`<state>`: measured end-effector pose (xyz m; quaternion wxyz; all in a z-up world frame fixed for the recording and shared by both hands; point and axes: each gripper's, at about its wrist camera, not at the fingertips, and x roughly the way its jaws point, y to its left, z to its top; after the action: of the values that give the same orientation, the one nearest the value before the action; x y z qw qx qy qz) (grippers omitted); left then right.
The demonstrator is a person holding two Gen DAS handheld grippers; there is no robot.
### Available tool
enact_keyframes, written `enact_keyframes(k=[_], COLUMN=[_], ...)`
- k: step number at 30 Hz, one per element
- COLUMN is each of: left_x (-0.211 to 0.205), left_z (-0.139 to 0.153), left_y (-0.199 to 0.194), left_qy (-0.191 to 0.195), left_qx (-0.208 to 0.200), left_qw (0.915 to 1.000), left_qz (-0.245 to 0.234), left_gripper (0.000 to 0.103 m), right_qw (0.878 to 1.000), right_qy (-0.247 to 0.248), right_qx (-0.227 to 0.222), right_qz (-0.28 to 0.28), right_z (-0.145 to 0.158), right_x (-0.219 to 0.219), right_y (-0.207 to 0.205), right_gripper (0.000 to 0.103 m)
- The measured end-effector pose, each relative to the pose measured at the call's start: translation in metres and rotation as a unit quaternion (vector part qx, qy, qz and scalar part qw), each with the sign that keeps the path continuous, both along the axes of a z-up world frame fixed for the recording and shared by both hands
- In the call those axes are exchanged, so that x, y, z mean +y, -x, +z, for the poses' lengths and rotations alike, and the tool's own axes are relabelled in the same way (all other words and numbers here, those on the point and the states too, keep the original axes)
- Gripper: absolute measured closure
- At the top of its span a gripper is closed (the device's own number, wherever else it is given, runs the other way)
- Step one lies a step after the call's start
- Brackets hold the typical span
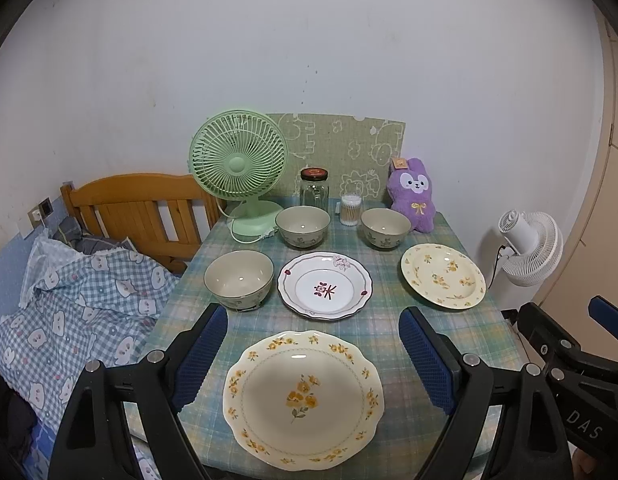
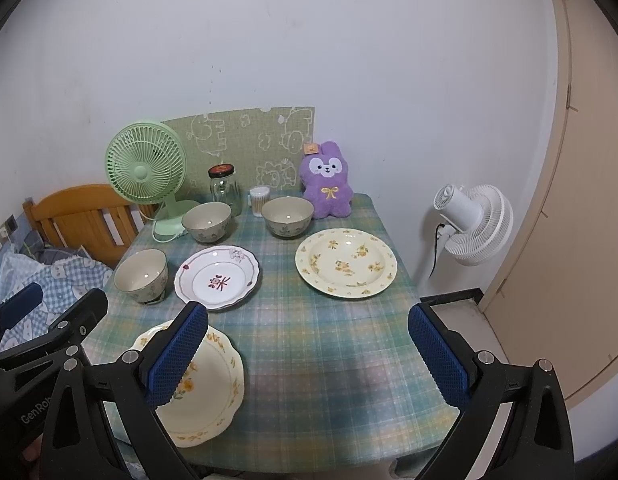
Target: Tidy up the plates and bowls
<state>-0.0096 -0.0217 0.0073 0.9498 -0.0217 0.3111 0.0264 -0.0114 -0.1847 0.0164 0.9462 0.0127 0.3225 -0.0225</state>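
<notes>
Crockery lies spread over a table [image 1: 373, 320] covered in green plaid cloth: three plates and three bowls, none stacked. The near scalloped plate [image 1: 303, 400] with yellow flowers sits at the front edge, below and between the fingers of the left gripper [image 1: 313, 356], whose jaws stand released and wide, touching nothing. Behind it lies the white plate [image 1: 325, 285] with a red mark, and just to its left the near bowl [image 1: 239, 278]. The round yellow plate [image 1: 443, 276] lies toward the right edge. Two more bowls stand farther back, the left back bowl [image 1: 303, 226] and the right back bowl [image 1: 386, 227], apart, with a cotton swab box [image 1: 350, 210] between them. The right gripper [image 2: 309, 356] hangs released over bare cloth, holding nothing. A green fan [image 1: 239, 164], a glass jar [image 1: 314, 192] and a purple plush rabbit [image 1: 413, 196] line the back
</notes>
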Motion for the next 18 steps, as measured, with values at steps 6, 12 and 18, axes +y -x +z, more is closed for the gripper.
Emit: enact_keyframes(k=[6, 12, 18], left_x=[-0.0003, -0.0008, -0.0003], left_z=[-0.0011, -0.0015, -0.0026], left_y=[0.0016, 0.0017, 0.0006], left_qy=[0.0, -0.001, -0.002], left_qx=[-0.001, 0.0, 0.004], left_qw=[1.0, 1.0, 1.0], left_qz=[0.0, 0.0, 0.002], left_gripper=[0.014, 0.014, 0.014], right_qw=[1.0, 1.0, 1.0], right_qy=[0.001, 0.0, 0.0], right_qx=[0.0, 0.0, 0.0], right_qz=[0.0, 0.001, 0.002], right_z=[-0.0009, -0.0011, -0.0022], right_x=[-0.0003, -0.002, -0.002], right_y=[0.0006, 0.0004, 0.0001], right_gripper=[0.002, 0.002, 0.002])
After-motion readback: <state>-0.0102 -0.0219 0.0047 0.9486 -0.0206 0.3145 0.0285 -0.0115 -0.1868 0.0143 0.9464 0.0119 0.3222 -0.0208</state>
